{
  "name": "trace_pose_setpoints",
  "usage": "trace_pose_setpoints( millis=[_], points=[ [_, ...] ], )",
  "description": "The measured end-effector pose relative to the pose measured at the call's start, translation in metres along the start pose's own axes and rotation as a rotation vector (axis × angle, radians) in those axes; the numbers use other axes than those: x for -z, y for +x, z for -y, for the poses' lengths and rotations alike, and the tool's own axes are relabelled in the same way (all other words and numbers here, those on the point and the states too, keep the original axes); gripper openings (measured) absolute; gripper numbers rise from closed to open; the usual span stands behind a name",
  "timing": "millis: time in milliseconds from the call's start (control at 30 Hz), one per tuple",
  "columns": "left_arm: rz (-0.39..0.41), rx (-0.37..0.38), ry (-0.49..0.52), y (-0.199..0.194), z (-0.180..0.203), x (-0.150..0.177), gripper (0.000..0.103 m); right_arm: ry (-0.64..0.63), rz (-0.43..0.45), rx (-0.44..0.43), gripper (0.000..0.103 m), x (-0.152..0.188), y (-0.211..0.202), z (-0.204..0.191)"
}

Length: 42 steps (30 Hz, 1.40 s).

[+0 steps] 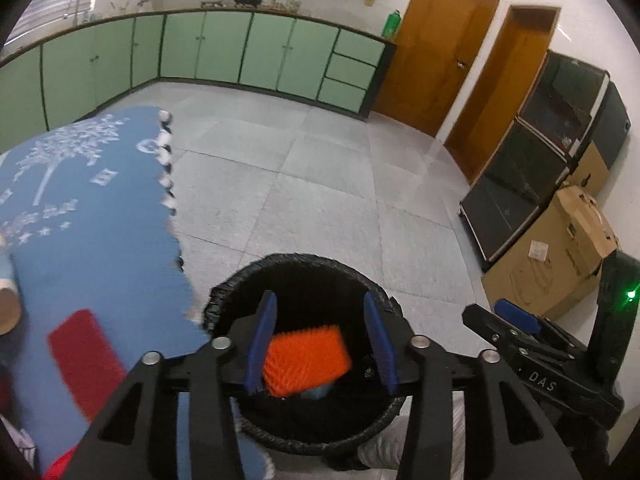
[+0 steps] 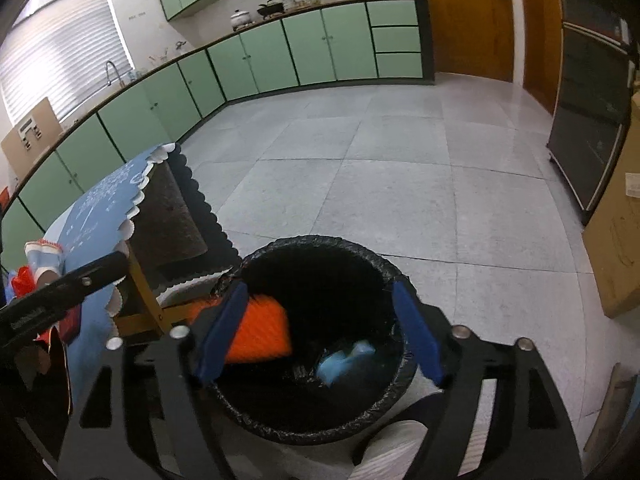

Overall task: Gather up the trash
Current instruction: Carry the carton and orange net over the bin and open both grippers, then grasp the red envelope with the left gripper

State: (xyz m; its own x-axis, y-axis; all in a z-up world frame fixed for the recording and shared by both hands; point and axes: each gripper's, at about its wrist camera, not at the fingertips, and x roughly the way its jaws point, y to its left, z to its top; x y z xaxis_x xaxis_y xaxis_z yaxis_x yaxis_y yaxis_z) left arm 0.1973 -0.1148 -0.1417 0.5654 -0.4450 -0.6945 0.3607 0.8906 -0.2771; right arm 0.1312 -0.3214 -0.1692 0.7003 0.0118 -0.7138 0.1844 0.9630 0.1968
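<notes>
Left wrist: orange scrubber (image 1: 306,360) inside bin rim (image 1: 304,259), fingers (image 1: 262,340) apart.

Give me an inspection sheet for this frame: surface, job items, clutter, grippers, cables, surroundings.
Surface: table under a blue tablecloth with scalloped edge, beside the bin; grey tiled floor.
Job's things: black-lined trash bin on the floor; orange spiky item and light blue wrapper inside it.
Clutter: red flat item and a cardboard tube on the cloth.
Grippers: left gripper open, over the bin, holding nothing; right gripper open, over the bin, holding nothing.
Cables: nothing seen.
Surroundings: green cabinets, wooden doors, cardboard box, black cabinet.
</notes>
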Motion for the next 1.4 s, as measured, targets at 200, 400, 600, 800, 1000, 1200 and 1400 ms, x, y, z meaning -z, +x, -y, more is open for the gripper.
trace_pose_setpoints(
  millis=[200, 400, 600, 800, 1000, 1200, 1400],
  points=[
    [0.125, -0.107, 0.021, -0.063, -0.019, 0.012, 0.058, -0.033, 0.072, -0.039, 0.088, 0.002, -0.025, -0.022],
    [0.197, -0.266, 0.031, -0.122, -0.044, 0.046, 0.062, -0.107, 0.141, -0.149, 0.088, 0.015, -0.046, -0.071],
    [0.164, -0.323, -0.01, -0.138, -0.064, 0.078, 0.064, -0.155, 0.145, -0.212, 0.088, 0.029, -0.052, -0.105],
    [0.123, -0.328, -0.04, -0.131, -0.069, 0.097, 0.065, -0.176, 0.14, -0.216, 0.088, 0.039, -0.06, -0.116],
    [0.125, -0.33, -0.047, -0.125, -0.056, 0.101, 0.074, -0.169, 0.146, -0.2, 0.088, 0.043, -0.064, -0.111],
    [0.103, -0.353, -0.061, -0.111, -0.049, 0.104, 0.079, -0.165, 0.152, -0.194, 0.088, 0.045, -0.063, -0.108],
    [0.08, -0.401, -0.047, -0.103, -0.044, 0.109, 0.086, -0.157, 0.142, -0.2, 0.088, 0.048, -0.059, -0.106]
  ],
)
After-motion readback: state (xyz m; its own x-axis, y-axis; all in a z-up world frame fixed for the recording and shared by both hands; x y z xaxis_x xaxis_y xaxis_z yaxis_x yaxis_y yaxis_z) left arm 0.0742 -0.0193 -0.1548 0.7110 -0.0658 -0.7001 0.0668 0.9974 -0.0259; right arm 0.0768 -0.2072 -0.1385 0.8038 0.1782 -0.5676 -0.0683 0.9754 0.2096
